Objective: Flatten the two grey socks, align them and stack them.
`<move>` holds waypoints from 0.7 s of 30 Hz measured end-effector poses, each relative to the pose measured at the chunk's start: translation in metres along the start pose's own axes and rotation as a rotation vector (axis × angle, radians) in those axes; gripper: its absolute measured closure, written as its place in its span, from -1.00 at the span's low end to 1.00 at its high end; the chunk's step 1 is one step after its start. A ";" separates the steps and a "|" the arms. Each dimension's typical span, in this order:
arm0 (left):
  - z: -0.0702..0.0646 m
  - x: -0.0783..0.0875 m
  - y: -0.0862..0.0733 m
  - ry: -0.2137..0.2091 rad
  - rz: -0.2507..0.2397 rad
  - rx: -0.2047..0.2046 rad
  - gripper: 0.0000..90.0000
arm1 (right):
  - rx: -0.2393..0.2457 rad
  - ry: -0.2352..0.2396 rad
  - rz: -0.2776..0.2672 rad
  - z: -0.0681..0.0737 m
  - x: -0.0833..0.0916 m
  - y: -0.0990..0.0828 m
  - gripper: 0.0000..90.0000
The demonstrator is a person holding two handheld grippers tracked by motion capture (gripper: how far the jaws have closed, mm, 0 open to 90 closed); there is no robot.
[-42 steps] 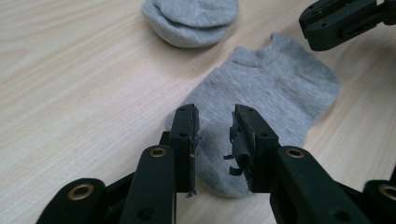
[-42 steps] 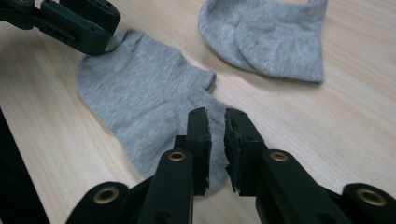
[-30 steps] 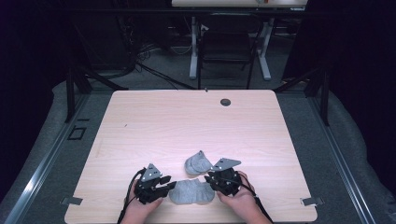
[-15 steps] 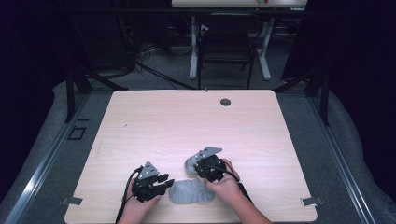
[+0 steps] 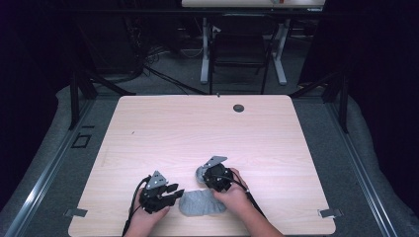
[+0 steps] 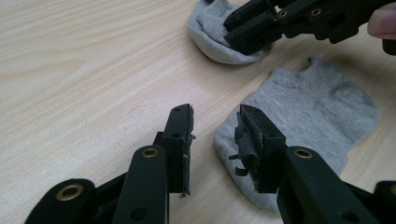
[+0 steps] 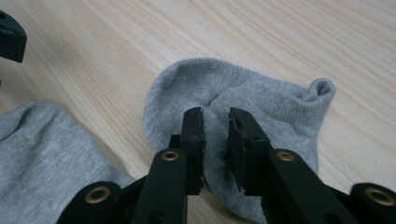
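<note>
Two grey ankle socks lie on the wooden table (image 5: 197,128) near its front edge. The flat sock (image 5: 201,203) sits between my hands. My left gripper (image 5: 177,191) is open at this flat sock's (image 6: 308,116) left end, one jaw over the fabric edge and the other over bare wood (image 6: 215,122). The crumpled second sock (image 5: 200,171) lies just beyond. My right gripper (image 5: 210,174) hangs over the second sock (image 7: 271,107), jaws (image 7: 215,116) a little apart on either side of a crease in the fabric. I see no pinch.
A dark round grommet (image 5: 238,107) sits at the table's far side. White desk legs (image 5: 203,49) and a chair (image 5: 237,47) stand on the floor beyond. The front edge (image 5: 197,232) is close under both hands.
My right gripper left the flat sock's right end and moved left and away onto the crumpled sock. The left gripper stayed put.
</note>
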State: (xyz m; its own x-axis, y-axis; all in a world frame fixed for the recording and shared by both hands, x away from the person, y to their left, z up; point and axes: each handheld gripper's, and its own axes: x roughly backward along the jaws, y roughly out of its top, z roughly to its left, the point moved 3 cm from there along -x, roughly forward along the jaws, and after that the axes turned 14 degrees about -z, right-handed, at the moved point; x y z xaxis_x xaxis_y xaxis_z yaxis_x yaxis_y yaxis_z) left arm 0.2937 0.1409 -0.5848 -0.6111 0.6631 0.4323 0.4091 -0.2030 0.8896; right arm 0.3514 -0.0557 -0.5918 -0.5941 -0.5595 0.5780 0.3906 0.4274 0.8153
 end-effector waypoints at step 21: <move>0.004 -0.005 0.005 0.016 0.001 -0.005 0.43 | -0.071 -0.009 -0.059 -0.004 0.015 0.010 0.92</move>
State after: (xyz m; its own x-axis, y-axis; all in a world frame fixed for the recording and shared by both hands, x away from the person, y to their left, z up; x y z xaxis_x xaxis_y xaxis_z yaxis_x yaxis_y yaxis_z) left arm 0.3013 0.1393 -0.5834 -0.6215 0.6514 0.4352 0.4059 -0.2074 0.8901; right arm 0.3498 -0.0625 -0.5749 -0.6235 -0.5761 0.5286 0.4036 0.3419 0.8487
